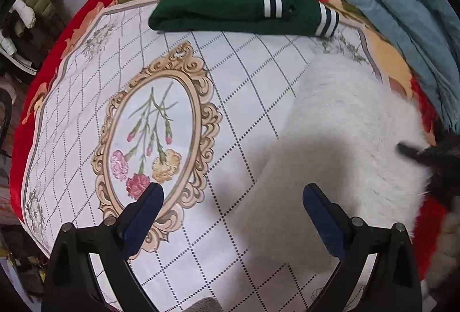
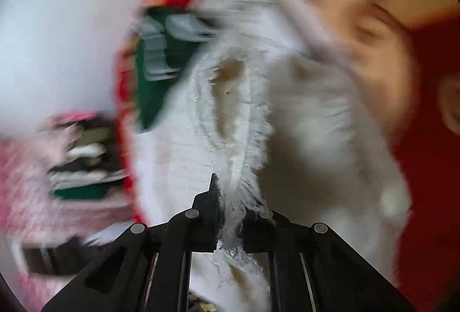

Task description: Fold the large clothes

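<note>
White and fluffy, a large garment (image 1: 339, 145) lies on the right side of a bed, over a white bedspread (image 1: 86, 116) printed with a grid and a framed bunch of flowers. The left gripper (image 1: 233, 197) hovers above the bedspread with its two blue-padded fingers (image 1: 149, 202) spread wide apart and nothing between them; the near edge of the garment falls just inside its right finger. At the far end of the bed sits a green folded garment (image 1: 230, 1) with white and dark stripes, already squared up. A red floral blanket (image 1: 83, 10) shows around the bedspread's edges, and a pale blue quilt (image 1: 402, 7) is bunched along the far right. Part of a dark object, likely the other tool, enters at the right edge of this view, over the white fabric (too little of it shows to be sure).

The right wrist view, heavily blurred, shows what the left cannot: the right gripper (image 2: 230, 214) is closed tight on a fringe of the white garment (image 2: 230, 125), whose pile bulges out between the black fingers (image 2: 208, 208) and runs away from them in a long fold. The green garment (image 2: 152, 87) and red blanket (image 2: 425, 168) appear there only as smears of colour. Clutter at the left of both views is too indistinct to name.
</note>
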